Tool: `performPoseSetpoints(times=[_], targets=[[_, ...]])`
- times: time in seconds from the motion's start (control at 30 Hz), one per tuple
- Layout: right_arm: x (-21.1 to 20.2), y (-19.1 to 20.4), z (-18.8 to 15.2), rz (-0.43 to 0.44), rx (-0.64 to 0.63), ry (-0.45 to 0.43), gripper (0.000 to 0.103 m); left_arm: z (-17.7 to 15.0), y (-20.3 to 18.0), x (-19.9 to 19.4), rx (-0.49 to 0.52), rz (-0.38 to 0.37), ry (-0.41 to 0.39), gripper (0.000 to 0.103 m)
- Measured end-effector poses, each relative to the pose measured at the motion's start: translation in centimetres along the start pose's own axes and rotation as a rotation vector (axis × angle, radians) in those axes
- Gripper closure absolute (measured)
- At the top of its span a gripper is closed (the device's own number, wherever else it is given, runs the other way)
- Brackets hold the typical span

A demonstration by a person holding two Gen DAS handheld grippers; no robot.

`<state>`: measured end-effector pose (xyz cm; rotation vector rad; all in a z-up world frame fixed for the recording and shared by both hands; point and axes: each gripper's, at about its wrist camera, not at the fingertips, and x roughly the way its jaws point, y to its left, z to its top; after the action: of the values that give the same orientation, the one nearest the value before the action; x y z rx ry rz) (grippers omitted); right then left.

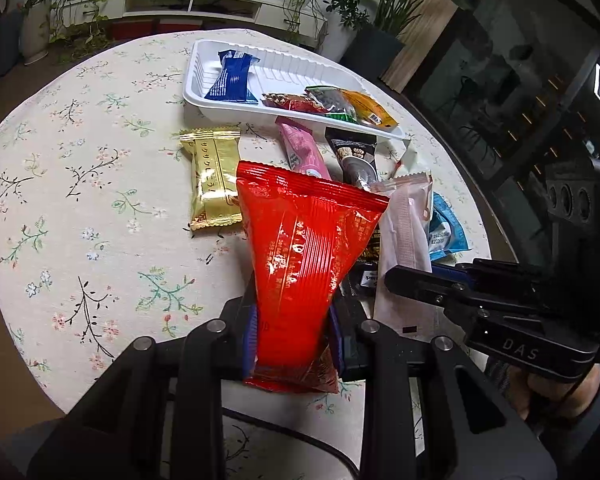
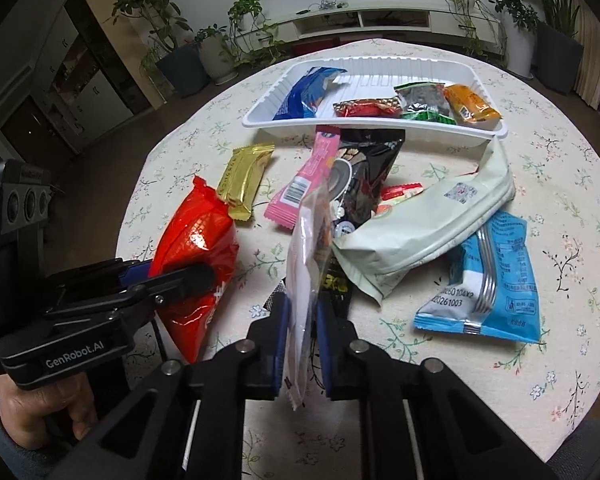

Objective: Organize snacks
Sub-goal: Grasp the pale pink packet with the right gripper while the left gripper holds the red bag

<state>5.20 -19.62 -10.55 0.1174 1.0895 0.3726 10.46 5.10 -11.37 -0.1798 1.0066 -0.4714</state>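
Observation:
My left gripper (image 1: 292,320) is shut on the lower end of a red snack packet (image 1: 308,248), which stands up from the jaws over the floral tablecloth. My right gripper (image 2: 300,320) is shut on a thin pale pink packet (image 2: 304,264), held edge-on above the pile. In the left wrist view the right gripper (image 1: 404,276) shows at the right with that pale packet (image 1: 404,220). In the right wrist view the left gripper (image 2: 180,276) shows at the left with the red packet (image 2: 196,232). A white tray (image 2: 380,132) at the back holds blue, red, green-black and orange packets.
Loose on the round table lie a gold packet (image 1: 214,178), a pink packet (image 1: 302,152), a black packet (image 1: 354,152), a pale green bag (image 2: 420,224) and a light blue packet (image 2: 492,272). Potted plants and a low white cabinet stand beyond the table.

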Motion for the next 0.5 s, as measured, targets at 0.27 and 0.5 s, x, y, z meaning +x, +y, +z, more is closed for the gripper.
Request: performPoseSetpoints(times=[0.27,0.5], targets=[[-1.9,-0.7,-0.3,0.095,0.062,-0.025,0.091,-0.1,0.1,-0.3,-0.018,-0.021,0.0,0.077],[-4.0,-2.0,-0.2,0.189,0.131,-0.054,0.091,0.3,0.1,-0.9,-0.039,-0.057,-0.009,0.077]])
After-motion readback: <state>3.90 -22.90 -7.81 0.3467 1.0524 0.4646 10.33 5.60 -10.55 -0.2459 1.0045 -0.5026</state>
